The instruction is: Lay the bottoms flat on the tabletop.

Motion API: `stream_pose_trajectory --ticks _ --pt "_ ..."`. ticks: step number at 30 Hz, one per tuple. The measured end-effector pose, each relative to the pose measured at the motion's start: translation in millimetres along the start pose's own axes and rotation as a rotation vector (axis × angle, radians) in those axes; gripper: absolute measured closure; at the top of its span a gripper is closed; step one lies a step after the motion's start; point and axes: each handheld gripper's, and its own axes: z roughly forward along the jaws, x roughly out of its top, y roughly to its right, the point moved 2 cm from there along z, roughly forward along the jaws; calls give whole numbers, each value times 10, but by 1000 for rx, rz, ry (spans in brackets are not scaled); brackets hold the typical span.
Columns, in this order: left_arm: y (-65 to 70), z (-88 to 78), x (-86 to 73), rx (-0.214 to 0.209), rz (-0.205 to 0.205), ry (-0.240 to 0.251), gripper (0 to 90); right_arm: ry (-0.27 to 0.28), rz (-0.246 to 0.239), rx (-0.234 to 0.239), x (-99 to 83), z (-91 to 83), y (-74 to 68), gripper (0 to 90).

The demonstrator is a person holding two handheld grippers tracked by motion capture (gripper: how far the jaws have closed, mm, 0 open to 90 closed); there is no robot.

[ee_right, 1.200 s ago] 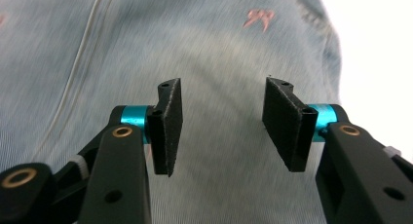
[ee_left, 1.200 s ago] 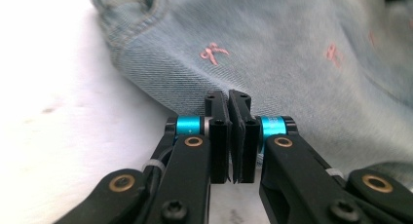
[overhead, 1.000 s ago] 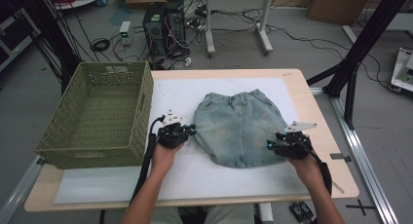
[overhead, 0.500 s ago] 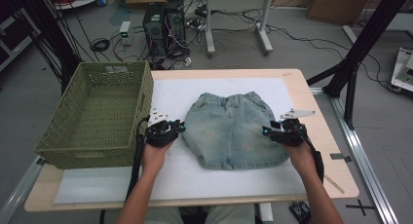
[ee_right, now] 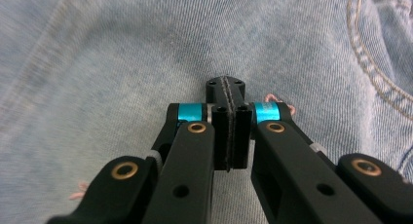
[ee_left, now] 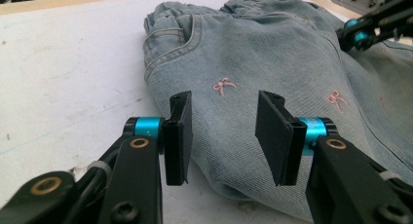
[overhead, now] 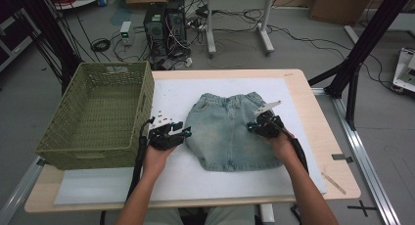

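Observation:
Light-blue denim shorts (overhead: 225,137) with small pink bows lie flat on the white mat (overhead: 171,95), waistband away from me. My left gripper (overhead: 185,132) rests at the shorts' left edge. In the left gripper view its jaws (ee_left: 221,131) have just been opening and stand apart, with the denim (ee_left: 272,53) beyond and beneath them and nothing clamped. My right gripper (overhead: 251,127) hovers over the right half of the shorts. Its pads (ee_right: 225,90) have just closed and meet with no cloth between them, above the denim (ee_right: 122,53). It also appears far off (ee_left: 363,34).
A green woven basket (overhead: 145,102) stands with nothing in it at the left of the wooden table (overhead: 303,88), close to my left hand. A strip of tape (overhead: 335,182) lies near the table's right front corner. Computers and cables sit on the floor beyond.
The right hand has moved up the table and inward from the shorts' right edge to over the cloth. The left gripper stayed at the left edge, and the shorts now lie spread flat.

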Motion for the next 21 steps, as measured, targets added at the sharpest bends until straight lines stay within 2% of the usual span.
stream_pose_trajectory --ticks 2,3,5,6,7,8,10,11,14,16,21 --pt "1 3 -1 -5 -1 7 569 65 45 0 31 -82 64 900" --pt "6 3 0 -10 -1 9 563 92 80 -26 45 -125 118 900" --pt "12 -5 0 -18 4 14 553 100 104 -61 47 -149 188 900" --pt "15 -10 -1 -19 5 18 546 107 115 -39 43 -154 192 900" --pt "15 -13 -3 -21 7 21 541 112 106 -10 43 -156 167 878" --pt "9 -15 -8 -23 10 26 539 117 96 7 46 -157 129 769" --pt "1 -15 -11 -22 8 29 520 139 68 71 55 -155 1 587" --pt "-1 -21 -12 -25 9 32 507 148 58 90 51 -155 -46 523" --pt "4 -41 -9 -33 12 47 472 157 12 106 -8 -175 -219 478" --pt "2 -45 -8 -33 11 51 447 167 1 126 -64 -193 -309 457" --pt "-5 -61 -9 -32 16 52 424 171 -69 205 -195 -252 -609 470"
